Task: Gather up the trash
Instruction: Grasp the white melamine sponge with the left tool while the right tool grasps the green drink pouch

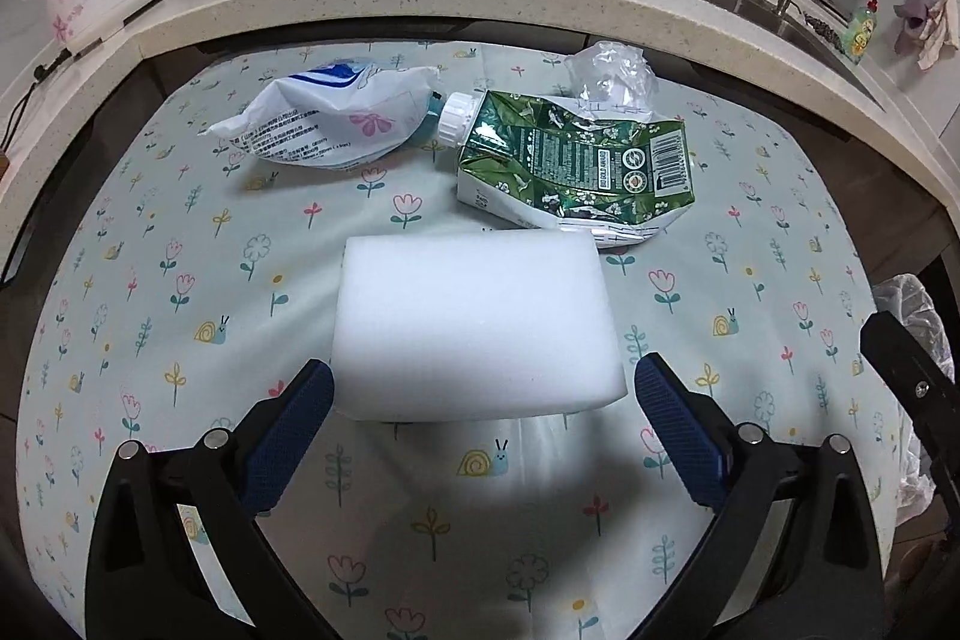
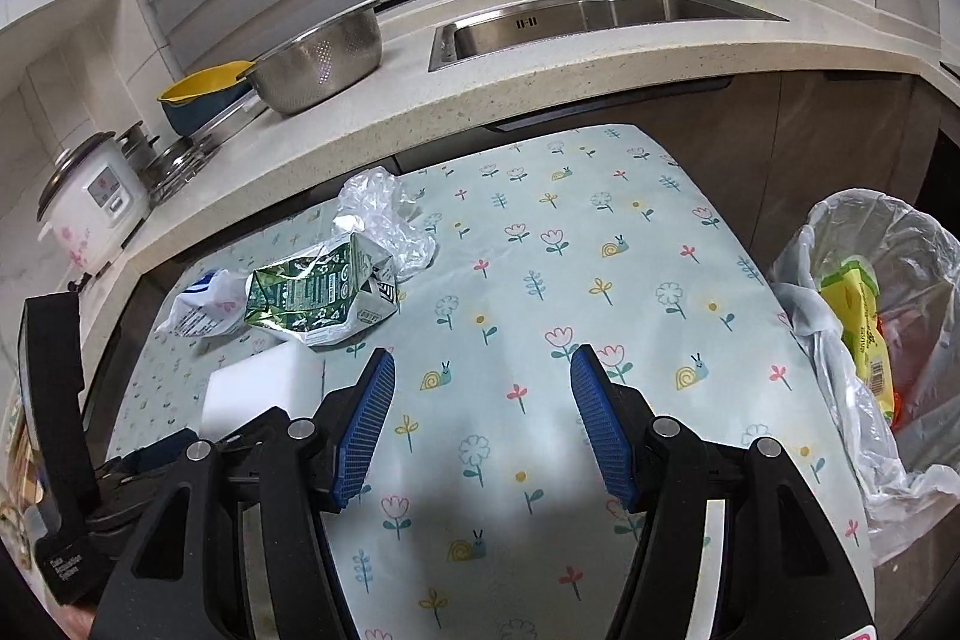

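bin [image 2: 870, 244] cut off (right edge), contents half-hidden

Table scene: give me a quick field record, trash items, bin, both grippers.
surface: table with flowered cloth
trash on table: white foam block; green carton; white pouch; clear plastic wrap
bin: lined with a clear bag, off the table's right edge, yellow packet already inside
left gripper: open, jaws on either side of the foam block, not pressing it
right gripper: open, nothing between its jaws, over bare cloth
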### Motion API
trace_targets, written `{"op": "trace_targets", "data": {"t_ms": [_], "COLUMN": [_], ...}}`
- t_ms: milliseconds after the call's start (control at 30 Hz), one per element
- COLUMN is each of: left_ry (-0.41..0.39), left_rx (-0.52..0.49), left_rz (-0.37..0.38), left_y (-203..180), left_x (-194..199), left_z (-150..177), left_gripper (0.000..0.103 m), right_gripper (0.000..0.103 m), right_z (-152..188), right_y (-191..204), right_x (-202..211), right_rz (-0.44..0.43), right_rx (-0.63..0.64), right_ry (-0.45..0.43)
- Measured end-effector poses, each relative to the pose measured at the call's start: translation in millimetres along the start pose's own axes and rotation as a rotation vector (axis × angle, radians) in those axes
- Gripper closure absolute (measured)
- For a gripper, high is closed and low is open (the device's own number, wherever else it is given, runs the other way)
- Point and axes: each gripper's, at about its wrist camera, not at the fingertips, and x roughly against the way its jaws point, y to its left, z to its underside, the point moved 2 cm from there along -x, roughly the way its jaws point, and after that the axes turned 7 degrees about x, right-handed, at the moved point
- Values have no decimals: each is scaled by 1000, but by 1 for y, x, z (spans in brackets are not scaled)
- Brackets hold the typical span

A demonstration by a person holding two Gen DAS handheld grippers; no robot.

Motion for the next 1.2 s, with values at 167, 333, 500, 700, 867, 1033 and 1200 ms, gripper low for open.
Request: {"op": "trace_targets", "data": {"t_ms": [167,333,500,700,867,1033,1200], "left_ry": [-15,-17,45,33,-9,-36,-51], "left_rx": [-65,-55,5,53,65,80,95], "left_rz": [-79,-107,-25,45,64,64,43], "left_y": [-5,3,16,26,34,44,56], "left_x": [-6,-10,-24,-20,-6,9,15], "left_z": [0,-2,-2,-1,-4,-9,-15], "left_gripper": [7,6,6,8,9,9,9], "right_gripper": [44,44,44,44,44,44,44], "right_z": [-2,-3,-2,-5,-9,-16,-26], "right_y": [3,2,7,16,24,35,51], "right_x": [-12,-19,-26,-33,-36,-42,-58], "right_rz": [-9,-15,-24,-39,-54,-84,-101], "right_rx": [4,1,13,35,53,61,97], "right_ry": [6,13,23,31,30,33,37]}}
